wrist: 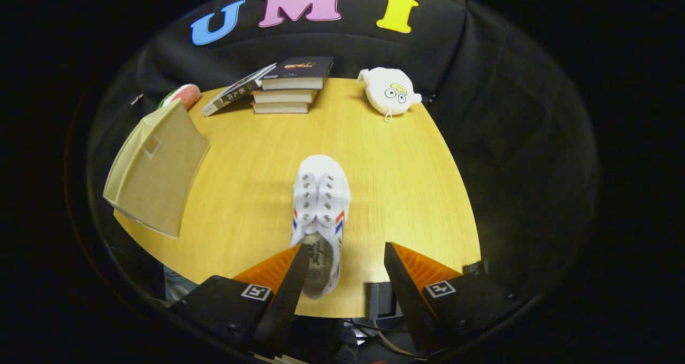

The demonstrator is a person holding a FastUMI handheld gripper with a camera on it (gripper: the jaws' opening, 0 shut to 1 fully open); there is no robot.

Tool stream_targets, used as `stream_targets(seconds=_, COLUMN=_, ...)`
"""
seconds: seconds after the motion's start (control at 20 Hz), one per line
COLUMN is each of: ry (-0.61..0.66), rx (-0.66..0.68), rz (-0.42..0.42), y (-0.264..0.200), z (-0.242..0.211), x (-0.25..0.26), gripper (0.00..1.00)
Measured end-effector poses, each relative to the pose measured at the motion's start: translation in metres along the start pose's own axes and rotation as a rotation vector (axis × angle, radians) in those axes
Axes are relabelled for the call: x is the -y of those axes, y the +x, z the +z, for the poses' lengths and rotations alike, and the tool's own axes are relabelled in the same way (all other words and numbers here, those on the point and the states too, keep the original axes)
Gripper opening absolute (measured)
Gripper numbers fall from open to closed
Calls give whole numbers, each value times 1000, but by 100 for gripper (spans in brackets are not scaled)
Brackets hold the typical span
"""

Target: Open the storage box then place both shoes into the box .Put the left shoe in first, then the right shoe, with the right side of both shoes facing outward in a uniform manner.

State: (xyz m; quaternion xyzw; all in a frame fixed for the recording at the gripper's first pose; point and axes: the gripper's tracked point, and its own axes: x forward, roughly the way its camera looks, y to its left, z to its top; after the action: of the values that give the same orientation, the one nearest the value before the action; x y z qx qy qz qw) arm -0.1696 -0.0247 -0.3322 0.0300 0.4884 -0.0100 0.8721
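Note:
A white canvas shoe point(320, 214) with red and blue side stripes lies on the yellow wooden table point(406, 192), toe pointing away from me. Its heel sits between my fingers, close against the left one, while the right finger stands apart from it. My gripper point(345, 259) is open above the table's near edge. A beige fabric storage box point(155, 168) stands to the left of the shoe, and its flat panel faces me.
A stack of books point(291, 85) sits at the table's far side, with another book point(235, 91) leaning beside it. A white plush toy point(389, 92) lies far right. A pink and green object point(182, 93) rests behind the box.

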Motion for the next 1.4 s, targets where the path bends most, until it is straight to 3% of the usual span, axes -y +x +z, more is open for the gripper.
stream_targets(seconds=0.25, ry=-54, rx=-72, rz=32, y=48, z=-16, x=-2, gripper=79)
stream_targets(seconds=0.45, ry=-15, rx=29, rz=31, y=71, z=12, x=-1, gripper=73)
stream_targets(seconds=0.65, ry=-14, rx=185, rz=-37, y=80, z=43, x=7, gripper=64)
stream_targets(seconds=0.75, ry=31, rx=152, rz=3, y=97, z=38, x=-2, gripper=48)
stream_targets(seconds=0.85, ry=84, rx=154, rz=10, y=97, z=38, x=-4, gripper=22)
stream_targets(seconds=1.0, ry=176, rx=93, rz=36, y=96, z=39, x=-5, gripper=8)
stream_targets(seconds=1.1, ry=270, rx=79, rz=68, y=81, z=47, x=-8, gripper=5)
stream_targets(seconds=1.4, ry=308, rx=133, rz=55, y=18, z=90, x=-24, gripper=5)
